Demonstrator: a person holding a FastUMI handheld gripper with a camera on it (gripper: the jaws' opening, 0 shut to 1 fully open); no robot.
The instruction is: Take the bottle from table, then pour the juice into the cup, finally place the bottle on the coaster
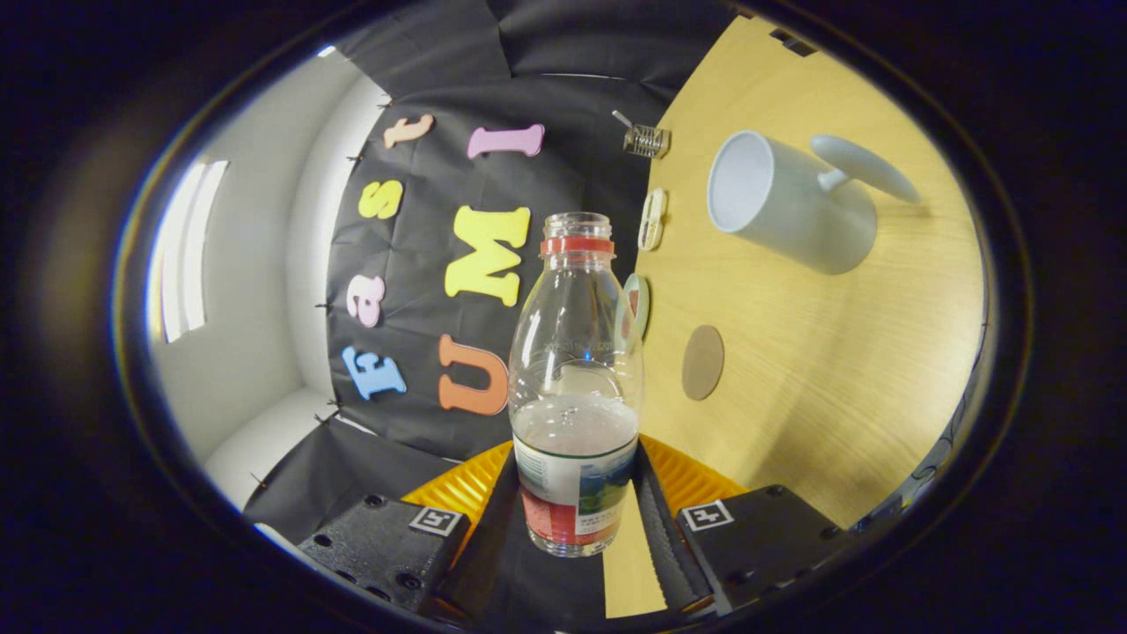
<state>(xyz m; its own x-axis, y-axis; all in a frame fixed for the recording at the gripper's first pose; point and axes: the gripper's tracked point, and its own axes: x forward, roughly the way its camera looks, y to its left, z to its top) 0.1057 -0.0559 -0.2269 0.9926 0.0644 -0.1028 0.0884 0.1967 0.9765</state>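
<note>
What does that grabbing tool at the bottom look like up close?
The gripper has two black blocky carriages with screw holes, each carrying a small square black-and-white marker tag. Behind its fingers sits a ribbed orange-yellow part.

black gripper (577,506) blocks, screws, square tag markers (one each), ribbed yellow-orange guards

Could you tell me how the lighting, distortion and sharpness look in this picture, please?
Gripper view: strong fisheye bending and a rolled view, so the table stands on edge; the bottle, clamped between the tool's fingers, is sharp with bright glints on its shoulder; the mug casts a soft shadow; the window is blown out.
</note>
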